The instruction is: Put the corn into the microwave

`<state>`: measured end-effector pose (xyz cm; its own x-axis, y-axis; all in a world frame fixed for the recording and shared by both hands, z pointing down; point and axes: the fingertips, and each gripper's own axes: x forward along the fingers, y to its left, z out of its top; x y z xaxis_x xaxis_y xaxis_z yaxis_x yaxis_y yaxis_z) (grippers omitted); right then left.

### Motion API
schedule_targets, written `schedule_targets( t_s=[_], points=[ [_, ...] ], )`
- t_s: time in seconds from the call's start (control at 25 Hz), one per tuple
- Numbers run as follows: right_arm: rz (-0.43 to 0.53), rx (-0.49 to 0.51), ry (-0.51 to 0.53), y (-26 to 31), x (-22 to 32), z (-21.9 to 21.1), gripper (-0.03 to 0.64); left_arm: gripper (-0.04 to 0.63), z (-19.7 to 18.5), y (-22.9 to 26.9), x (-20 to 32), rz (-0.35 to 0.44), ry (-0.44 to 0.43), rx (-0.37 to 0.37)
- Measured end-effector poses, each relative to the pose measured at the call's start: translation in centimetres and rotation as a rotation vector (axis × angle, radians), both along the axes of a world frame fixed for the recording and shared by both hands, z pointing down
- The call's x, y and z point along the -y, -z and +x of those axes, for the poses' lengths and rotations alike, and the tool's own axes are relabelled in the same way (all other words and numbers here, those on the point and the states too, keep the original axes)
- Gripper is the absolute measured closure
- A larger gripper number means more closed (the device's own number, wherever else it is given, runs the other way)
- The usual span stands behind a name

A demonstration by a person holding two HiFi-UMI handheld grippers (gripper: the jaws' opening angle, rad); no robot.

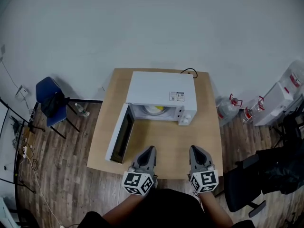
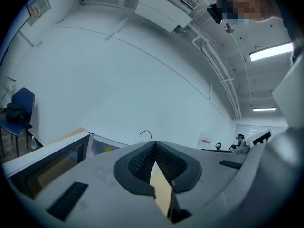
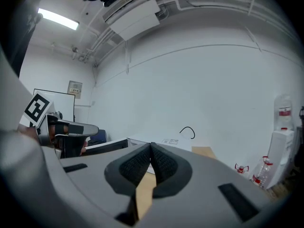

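The white microwave (image 1: 161, 95) stands at the back of the wooden table (image 1: 199, 137) with its door (image 1: 121, 133) swung open to the left. Inside, something yellow, apparently the corn (image 1: 155, 109), lies on a pale plate. My left gripper (image 1: 150, 149) is near the table's front edge, shut and empty, level with the end of the open door. My right gripper (image 1: 194, 149) is beside it, also shut and empty. In the left gripper view the pads (image 2: 142, 164) meet at the tip (image 2: 154, 144). The right gripper view likewise shows its jaws closed (image 3: 151, 146).
A blue chair (image 1: 49, 100) stands on the floor to the left. Water bottles (image 1: 228, 109) and a white dispenser (image 1: 281, 97) are to the right, with a black office chair (image 1: 259, 177) at the near right. A black cable (image 1: 189, 71) loops behind the microwave.
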<state>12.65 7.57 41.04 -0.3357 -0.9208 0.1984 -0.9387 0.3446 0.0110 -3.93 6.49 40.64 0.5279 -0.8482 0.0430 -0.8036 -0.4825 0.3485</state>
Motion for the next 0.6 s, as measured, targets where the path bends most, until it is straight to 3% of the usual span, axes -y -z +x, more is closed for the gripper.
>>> schedule_targets(
  t_s=[0.28, 0.6],
  points=[
    [-0.002, -0.004, 0.006, -0.2, -1.4, 3.0, 0.557, 0.581, -0.4, 0.2, -1.6, -0.027, 0.067, -0.038],
    [-0.014, 0.002, 0.018, -0.4, -3.7, 4.7, 0.557, 0.581, -0.1, -0.2, -4.4, -0.036, 0.133, -0.023]
  ],
)
